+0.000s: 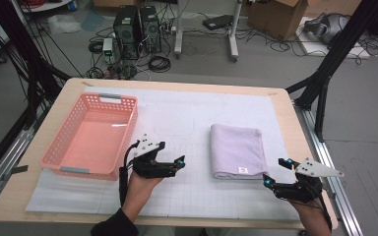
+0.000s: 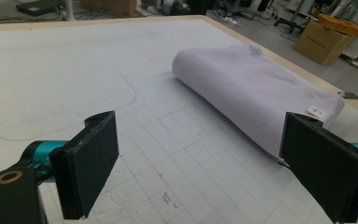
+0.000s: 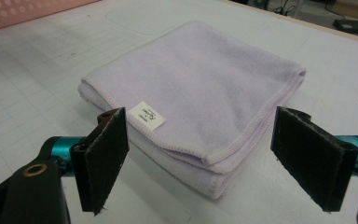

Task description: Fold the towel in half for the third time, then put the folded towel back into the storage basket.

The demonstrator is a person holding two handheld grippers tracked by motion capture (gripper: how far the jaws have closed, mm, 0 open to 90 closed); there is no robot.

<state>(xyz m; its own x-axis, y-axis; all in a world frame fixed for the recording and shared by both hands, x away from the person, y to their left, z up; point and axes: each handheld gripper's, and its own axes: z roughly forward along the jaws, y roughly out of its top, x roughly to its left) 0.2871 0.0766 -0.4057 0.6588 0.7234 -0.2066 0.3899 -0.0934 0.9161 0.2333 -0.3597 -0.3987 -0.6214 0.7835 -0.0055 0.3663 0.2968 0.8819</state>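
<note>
A folded lilac towel (image 1: pixel 237 150) with a small white label lies on the white gridded mat (image 1: pixel 187 191), right of the middle. My left gripper (image 1: pixel 173 153) hovers just left of it, jaws open and empty; in the left gripper view the towel (image 2: pixel 251 88) lies ahead and to the right of the left gripper (image 2: pixel 200 163). My right gripper (image 1: pixel 274 172) stands open at the towel's near right corner. In the right gripper view the towel (image 3: pixel 200 88) lies just beyond the right gripper (image 3: pixel 200 163), with its labelled corner between the two pads, untouched.
A pink plastic basket (image 1: pixel 59 137) stands empty on the left of the table, also seen as the basket (image 3: pixel 28 11) at the upper left of the right gripper view. The wooden table edge (image 1: pixel 295 123) runs close to the towel's right side.
</note>
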